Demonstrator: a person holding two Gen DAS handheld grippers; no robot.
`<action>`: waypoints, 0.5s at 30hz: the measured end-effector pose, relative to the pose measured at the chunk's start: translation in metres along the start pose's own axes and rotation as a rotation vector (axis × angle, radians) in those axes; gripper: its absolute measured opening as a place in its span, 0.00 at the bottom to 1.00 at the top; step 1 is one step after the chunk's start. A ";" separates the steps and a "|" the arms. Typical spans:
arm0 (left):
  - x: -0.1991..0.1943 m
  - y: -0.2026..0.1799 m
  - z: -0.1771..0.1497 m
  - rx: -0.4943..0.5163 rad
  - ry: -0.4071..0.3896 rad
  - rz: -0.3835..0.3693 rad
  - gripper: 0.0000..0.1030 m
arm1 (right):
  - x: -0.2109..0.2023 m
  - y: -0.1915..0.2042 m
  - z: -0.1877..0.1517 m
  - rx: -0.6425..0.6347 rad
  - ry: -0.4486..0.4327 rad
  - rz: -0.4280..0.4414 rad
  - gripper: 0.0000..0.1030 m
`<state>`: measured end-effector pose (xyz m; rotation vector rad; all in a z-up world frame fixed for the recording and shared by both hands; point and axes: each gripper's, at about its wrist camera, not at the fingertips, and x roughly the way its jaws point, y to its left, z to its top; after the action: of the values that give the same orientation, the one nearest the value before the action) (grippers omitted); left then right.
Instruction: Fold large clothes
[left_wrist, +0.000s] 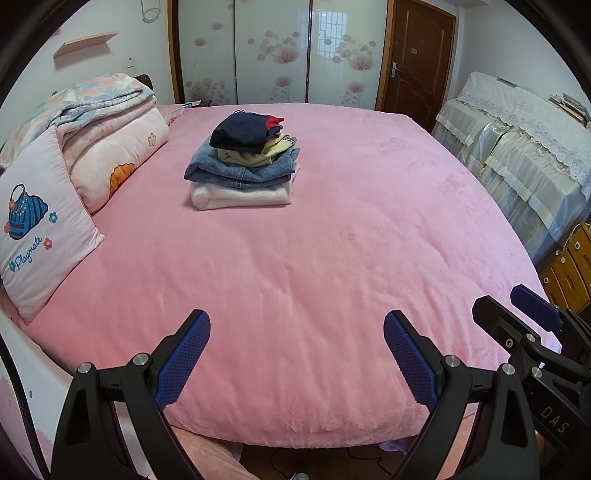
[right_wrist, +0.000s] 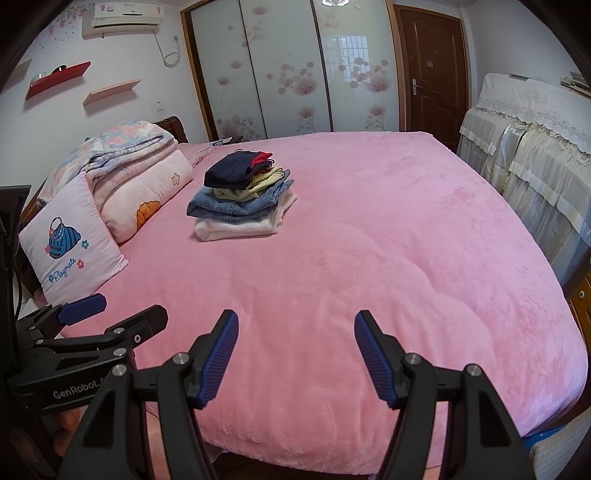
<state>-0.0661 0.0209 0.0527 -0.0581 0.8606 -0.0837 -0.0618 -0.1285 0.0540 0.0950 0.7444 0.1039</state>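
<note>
The pile of folded clothes (left_wrist: 242, 162) sits far up the pink bed (left_wrist: 332, 258), ahead and a bit left. Both claws are wide apart and hold nothing. The left claw (left_wrist: 297, 356) looks nearer (the right claw (right_wrist: 295, 356) is beside it).

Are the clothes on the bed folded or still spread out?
Folded: the clothes sit in one neat stack on the pink bed, jeans above a white garment.
</note>
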 end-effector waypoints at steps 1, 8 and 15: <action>0.000 0.000 0.000 0.000 0.000 0.000 0.92 | 0.000 0.000 0.000 0.001 0.000 0.001 0.64; 0.003 0.000 -0.002 -0.002 0.006 0.004 0.92 | 0.000 0.002 0.000 0.000 0.000 -0.001 0.64; 0.004 0.000 -0.005 -0.006 0.014 0.004 0.92 | -0.001 0.002 -0.001 -0.006 0.002 -0.004 0.64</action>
<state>-0.0670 0.0207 0.0465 -0.0616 0.8753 -0.0781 -0.0637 -0.1264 0.0542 0.0875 0.7464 0.1024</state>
